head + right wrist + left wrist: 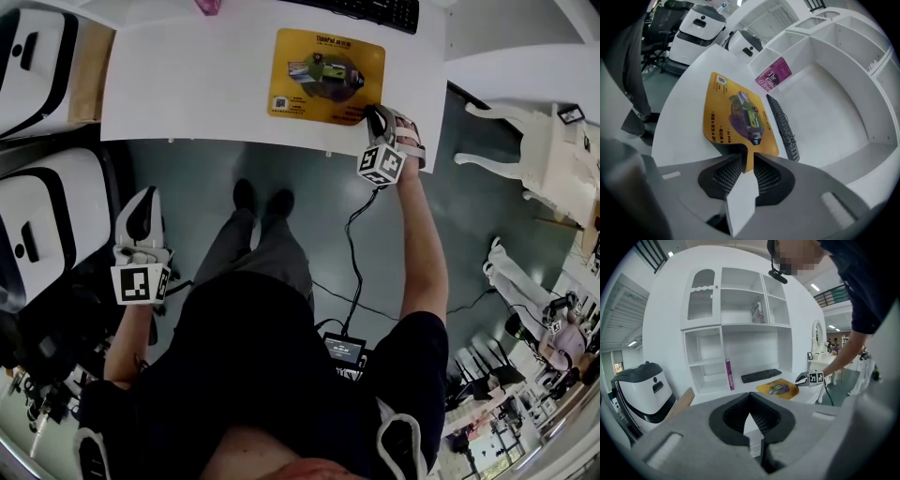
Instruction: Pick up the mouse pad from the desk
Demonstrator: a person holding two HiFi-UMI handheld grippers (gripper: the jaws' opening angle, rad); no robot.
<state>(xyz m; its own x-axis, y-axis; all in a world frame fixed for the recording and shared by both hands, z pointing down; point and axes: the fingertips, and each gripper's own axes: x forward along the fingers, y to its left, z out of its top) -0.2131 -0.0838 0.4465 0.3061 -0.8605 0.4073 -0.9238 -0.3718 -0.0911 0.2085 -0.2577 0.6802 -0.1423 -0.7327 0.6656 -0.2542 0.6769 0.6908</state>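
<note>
A yellow printed mouse pad (326, 75) (738, 112) lies on the white desk (187, 84), near its front right edge. My right gripper (375, 114) (747, 157) is at the pad's near right corner. That corner runs in between the jaws, which are closed on it. My left gripper (142, 202) (750, 397) hangs low at the left, off the desk, shut with nothing in it. From the left gripper view the pad (780, 389) shows far off on the desk.
A black keyboard (375, 11) (783, 126) lies just behind the pad, and a pink book (773, 75) stands in the shelf unit. Two white machines (37, 225) stand at the left, a white chair (525, 141) at the right. A cable (352, 253) trails on the floor.
</note>
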